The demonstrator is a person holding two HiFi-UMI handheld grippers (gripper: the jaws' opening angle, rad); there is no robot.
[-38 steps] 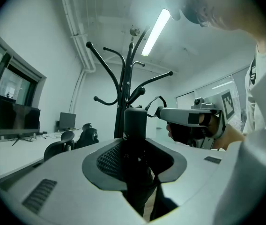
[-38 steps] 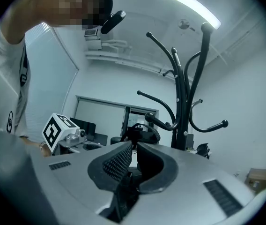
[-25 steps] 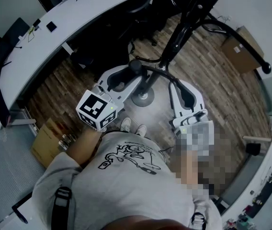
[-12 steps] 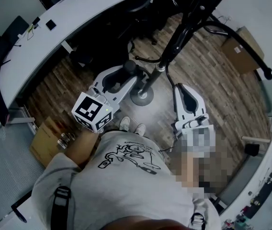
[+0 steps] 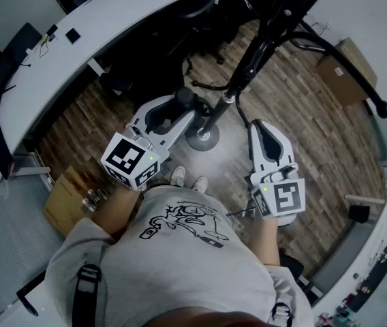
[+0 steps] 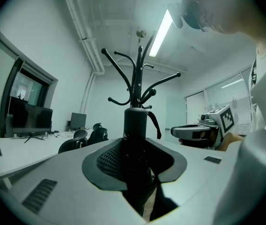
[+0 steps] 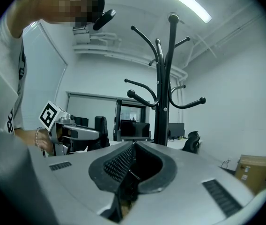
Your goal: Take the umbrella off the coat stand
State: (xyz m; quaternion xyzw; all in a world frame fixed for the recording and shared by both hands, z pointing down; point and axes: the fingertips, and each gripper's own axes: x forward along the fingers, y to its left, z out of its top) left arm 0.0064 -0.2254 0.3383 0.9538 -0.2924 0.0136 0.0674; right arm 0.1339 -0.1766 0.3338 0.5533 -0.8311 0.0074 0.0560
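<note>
The black coat stand rises from its round base on the wood floor, and its curved hooks show in both gripper views. My left gripper is shut on the folded black umbrella, held upright just left of the pole with its strap hanging loose. The umbrella's top shows at the jaw tips in the head view. My right gripper is right of the pole, shut and empty, pointing at the stand.
A long white curved desk with black office chairs runs behind the stand. Cardboard boxes sit at the right and the lower left. One stand arm reaches out to the right at hand height.
The right gripper has sunk slightly and drawn back a little. The left gripper keeps its hold on the umbrella and has stayed almost in place.
</note>
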